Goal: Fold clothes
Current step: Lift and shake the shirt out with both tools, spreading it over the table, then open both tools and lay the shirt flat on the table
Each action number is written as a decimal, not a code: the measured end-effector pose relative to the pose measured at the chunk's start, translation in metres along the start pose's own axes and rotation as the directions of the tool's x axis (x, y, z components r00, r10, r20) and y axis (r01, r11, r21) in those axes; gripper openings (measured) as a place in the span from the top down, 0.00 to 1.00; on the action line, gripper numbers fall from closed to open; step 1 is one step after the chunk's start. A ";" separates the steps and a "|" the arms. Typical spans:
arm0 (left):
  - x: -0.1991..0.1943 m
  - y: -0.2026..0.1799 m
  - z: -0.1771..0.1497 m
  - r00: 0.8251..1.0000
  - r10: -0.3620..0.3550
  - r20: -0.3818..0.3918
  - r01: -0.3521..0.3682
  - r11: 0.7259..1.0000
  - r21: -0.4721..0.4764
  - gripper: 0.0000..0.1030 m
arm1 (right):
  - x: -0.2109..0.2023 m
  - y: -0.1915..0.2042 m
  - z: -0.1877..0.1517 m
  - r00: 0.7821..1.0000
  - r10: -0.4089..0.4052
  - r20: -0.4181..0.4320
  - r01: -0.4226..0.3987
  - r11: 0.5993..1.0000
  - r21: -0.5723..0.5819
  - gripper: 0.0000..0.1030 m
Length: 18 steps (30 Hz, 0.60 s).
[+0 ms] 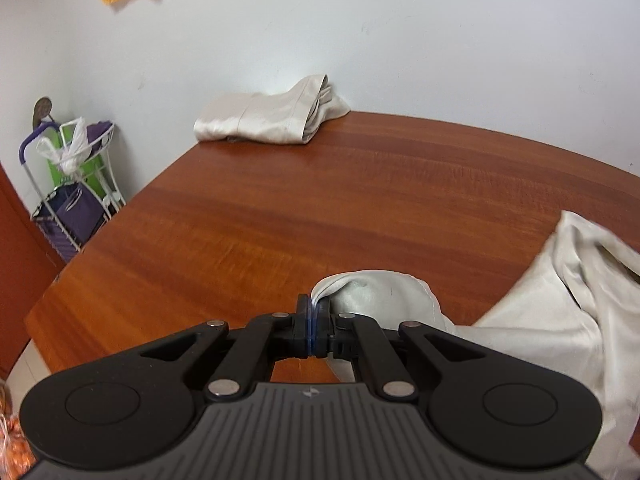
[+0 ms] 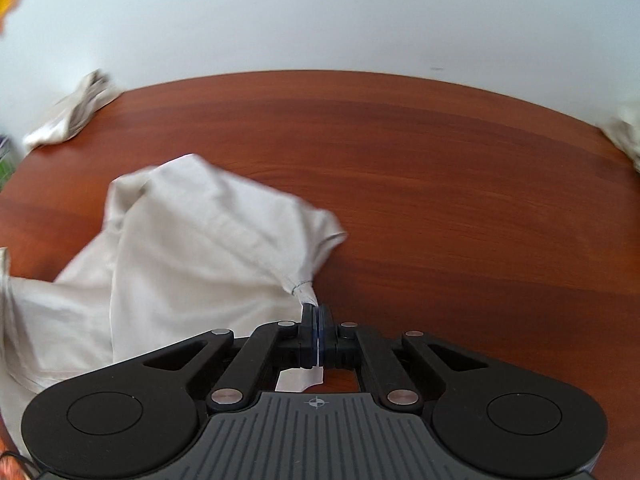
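A pale beige garment [image 2: 192, 240] lies crumpled on the brown wooden table [image 2: 440, 200], spreading to the left in the right wrist view. My right gripper [image 2: 317, 310] is shut on a corner of this garment, with a strip of cloth pinched between the pads. In the left wrist view the same beige garment [image 1: 560, 320] trails off to the right, and my left gripper [image 1: 313, 304] is shut on a rolled edge of it. Both grippers sit low over the near part of the table.
A folded beige cloth [image 1: 272, 116] rests at the table's far left edge by the white wall. More crumpled pale fabric [image 2: 626, 132] lies at the far right edge. A white wire rack [image 1: 76, 176] with purple and green bags stands on the floor to the left.
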<state>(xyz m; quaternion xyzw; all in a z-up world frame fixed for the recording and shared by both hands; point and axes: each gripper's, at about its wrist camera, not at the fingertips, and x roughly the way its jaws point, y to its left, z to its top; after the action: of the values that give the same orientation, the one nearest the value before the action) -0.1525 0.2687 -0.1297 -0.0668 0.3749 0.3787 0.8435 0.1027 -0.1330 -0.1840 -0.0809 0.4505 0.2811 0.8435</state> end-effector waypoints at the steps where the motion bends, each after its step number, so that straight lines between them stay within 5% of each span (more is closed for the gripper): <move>1: 0.005 0.000 0.004 1.000 -0.005 0.002 0.005 1.000 0.004 0.97 | -0.005 -0.009 -0.002 1.000 -0.012 0.003 0.012 1.000 0.018 0.97; 18: 0.047 -0.069 0.065 0.973 -0.218 0.075 0.199 0.958 0.205 0.97 | -0.093 -0.111 -0.077 0.967 -0.246 -0.069 0.255 0.936 0.243 0.97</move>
<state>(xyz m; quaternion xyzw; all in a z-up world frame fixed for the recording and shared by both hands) -0.0472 0.2730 -0.1276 -0.0039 0.3600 0.2517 0.8983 0.0676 -0.2922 -0.1671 -0.0359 0.4841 0.1107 0.8672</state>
